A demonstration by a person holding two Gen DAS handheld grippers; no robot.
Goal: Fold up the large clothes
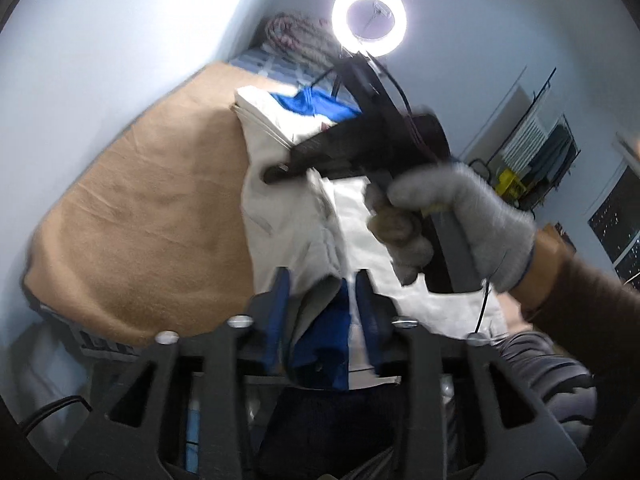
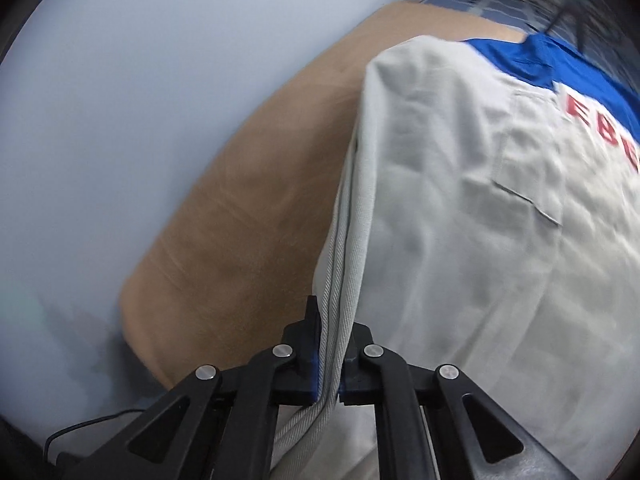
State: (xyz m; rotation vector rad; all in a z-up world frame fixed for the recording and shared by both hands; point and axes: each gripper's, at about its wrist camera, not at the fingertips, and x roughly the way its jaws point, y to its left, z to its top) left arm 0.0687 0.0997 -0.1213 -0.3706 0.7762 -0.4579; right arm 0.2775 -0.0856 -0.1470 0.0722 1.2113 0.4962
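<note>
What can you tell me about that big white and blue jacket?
The work jacket looks like thick off-white cotton twill with a bright blue collar band, red letters and a stitched chest pocket. It is partly folded, with doubled edges, lying over a tan blanket. The right tool is shut on its layered side edge. The left tool pinches a white and blue part nearer the person. It looks wrinkled and slightly lifted.

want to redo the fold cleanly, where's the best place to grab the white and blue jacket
Grip the white and blue jacket on its long folded side edge, coming in from the tan blanket side. The layers stack there into a firm ridge that fingers can close across. The right gripper already pinches that edge; the left gripper holds the blue-lined end.
</note>
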